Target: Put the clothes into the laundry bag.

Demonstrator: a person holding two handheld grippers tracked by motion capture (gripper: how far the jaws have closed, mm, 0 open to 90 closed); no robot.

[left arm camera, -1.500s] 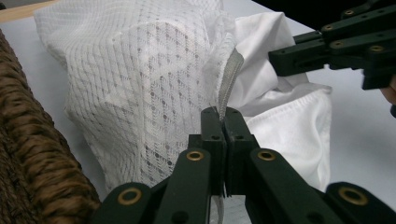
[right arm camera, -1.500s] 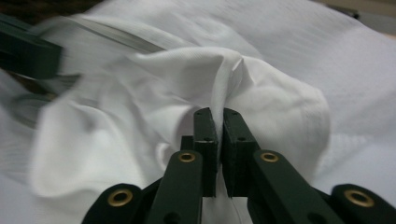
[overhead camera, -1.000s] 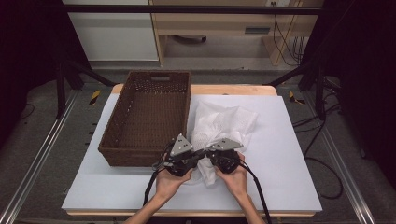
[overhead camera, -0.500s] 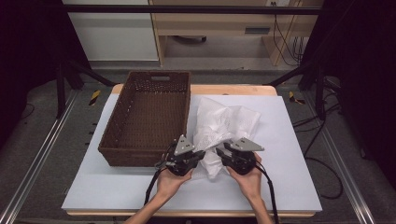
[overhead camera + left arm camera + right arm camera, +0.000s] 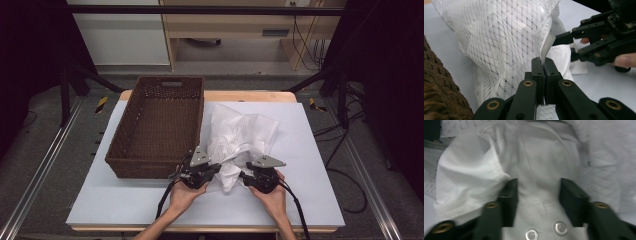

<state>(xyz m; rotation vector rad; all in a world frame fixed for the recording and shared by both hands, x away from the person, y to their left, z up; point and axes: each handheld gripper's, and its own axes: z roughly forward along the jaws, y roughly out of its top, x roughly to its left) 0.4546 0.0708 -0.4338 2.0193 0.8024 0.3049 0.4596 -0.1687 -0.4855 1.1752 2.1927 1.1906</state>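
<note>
White mesh laundry bag [image 5: 240, 137], one, with a white cotton garment [image 5: 534, 175] spilling from its near end: lies crumpled on the pale blue table top [image 5: 310, 165], just right of the basket, its near end bunched between my two tools.

Items, left to right:

1. Dark brown woven rectangular basket [image 5: 157, 130], one. Stands at the table's left half, nothing visible inside; my guess is it waits to receive the bag or the garment.

2. Left gripper [image 5: 202, 172], one, in my left hand [image 5: 182, 192]. Jaws clenched tight on the grey hem strip of the mesh, as the left gripper view shows [image 5: 543, 75]. I judge this grip is there to anchor the bag's edge so the mouth stays put while the other side is worked.

3. Right gripper [image 5: 250, 179], one, in my right hand [image 5: 272, 197]. Jaws have just been closing but stand apart astride a fold of the white garment [image 5: 537, 195]; the pads do not seem to press it yet, so nothing is grasped. Two small round snap buttons [image 5: 560, 228] lie on the cloth just before the jaws.

4. Black cables, two, one trailing from each gripper toward me.
</note>
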